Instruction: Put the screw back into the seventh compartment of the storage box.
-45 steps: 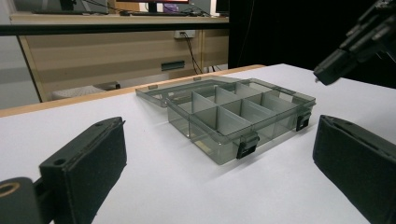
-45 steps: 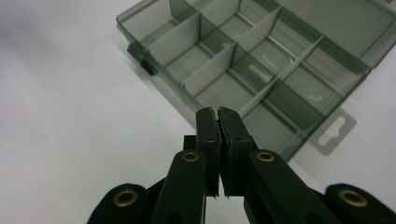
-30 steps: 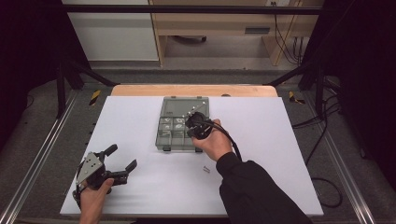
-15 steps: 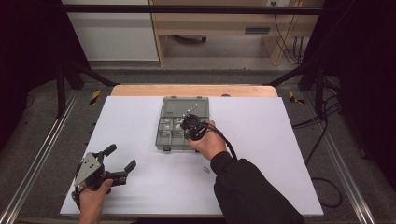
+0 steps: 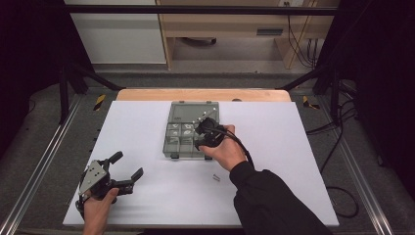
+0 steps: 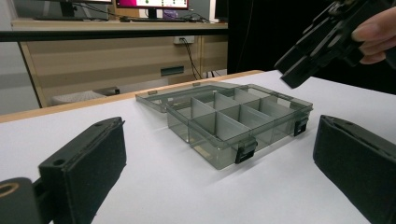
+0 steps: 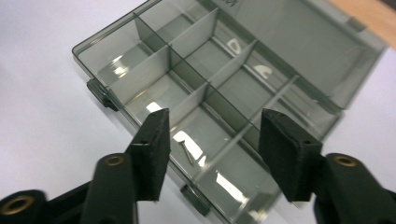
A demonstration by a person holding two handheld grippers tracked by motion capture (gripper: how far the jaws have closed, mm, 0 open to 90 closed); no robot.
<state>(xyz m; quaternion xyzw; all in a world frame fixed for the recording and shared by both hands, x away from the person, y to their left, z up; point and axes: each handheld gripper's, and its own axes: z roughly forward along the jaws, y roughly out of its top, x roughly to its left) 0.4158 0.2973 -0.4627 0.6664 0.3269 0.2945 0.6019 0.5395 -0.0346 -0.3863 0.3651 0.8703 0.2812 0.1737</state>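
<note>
Hovering right gripper [image 7: 212,154] fingers just opened, empty, screw [image 7: 187,152] beneath, box [image 7: 140,16] far corner cropped.

Bare table [image 5: 293,147] flanks the compartment box [image 5: 183,139]; one loose screw [image 5: 215,177] lies nearby.

Wooden desk [image 5: 230,22] (monitors [image 6: 149,3] atop) beyond table.

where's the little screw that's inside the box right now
In the right gripper view, the screw lies in a front-row compartment of the box, just below the open right gripper.
</note>
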